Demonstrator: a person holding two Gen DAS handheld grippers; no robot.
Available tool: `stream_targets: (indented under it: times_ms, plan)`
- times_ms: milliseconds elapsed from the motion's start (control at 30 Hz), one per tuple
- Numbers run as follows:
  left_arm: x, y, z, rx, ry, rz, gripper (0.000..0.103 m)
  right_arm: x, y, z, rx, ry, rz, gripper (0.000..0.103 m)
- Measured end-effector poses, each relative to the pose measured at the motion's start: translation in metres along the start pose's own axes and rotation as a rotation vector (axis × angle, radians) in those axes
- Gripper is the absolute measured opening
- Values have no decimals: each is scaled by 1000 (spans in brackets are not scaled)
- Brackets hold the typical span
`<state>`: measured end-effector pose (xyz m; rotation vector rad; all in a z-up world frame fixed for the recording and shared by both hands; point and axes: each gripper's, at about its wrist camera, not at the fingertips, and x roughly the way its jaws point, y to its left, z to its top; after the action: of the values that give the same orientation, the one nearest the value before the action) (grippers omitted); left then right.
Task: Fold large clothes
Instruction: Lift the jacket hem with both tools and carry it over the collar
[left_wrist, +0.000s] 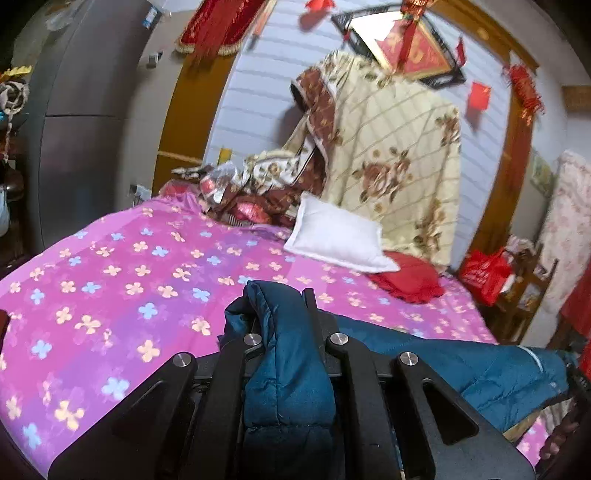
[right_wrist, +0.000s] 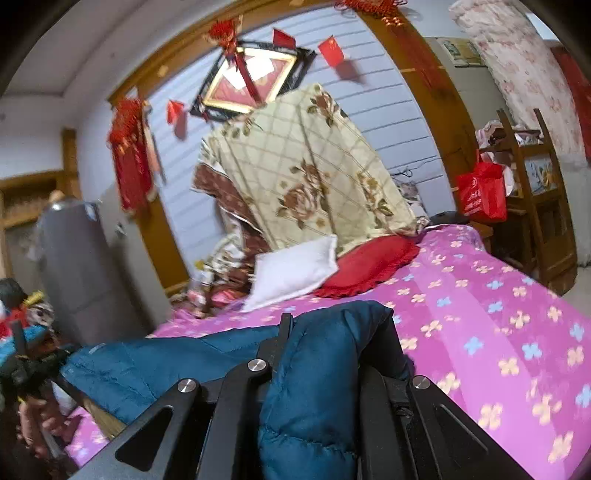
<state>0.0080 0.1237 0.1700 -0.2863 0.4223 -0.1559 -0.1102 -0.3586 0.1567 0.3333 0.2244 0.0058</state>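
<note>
A home bedroom: a bed under a pink flower-print fleece blanket (left_wrist: 110, 266), a plain white pillow (right_wrist: 291, 271), a cream rose-patterned quilt (right_wrist: 306, 173), and red knotted festive hangings (right_wrist: 129, 147) on the wall.

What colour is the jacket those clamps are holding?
Dark teal blue, quilted. The jacket shows best in the right wrist view.

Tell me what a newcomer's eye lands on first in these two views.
First the teal padded jacket, bunched up in the left tool and the right tool, its middle stretched between them above the near edge of the bed. Next the pink flowered bedspread beneath it. Then, at the head of the bed, the white pillow beside the red cushion, with the cream rose-patterned quilt propped against the wall.
</note>
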Motion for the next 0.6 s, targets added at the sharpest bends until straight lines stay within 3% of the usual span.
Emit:
stream_targets:
  times_ms: [233,400,600]
  plan:
    - [100,-8,-1,61,92,118,6,98,-8,8,9,62,-76,8]
    - [167,-13,-20,93,183,181,6,141,-15,-8,-13,96,-138,8]
    - [212,-19,-51,132,231,220,7,178,-37,-33,-3,183,-191,9]
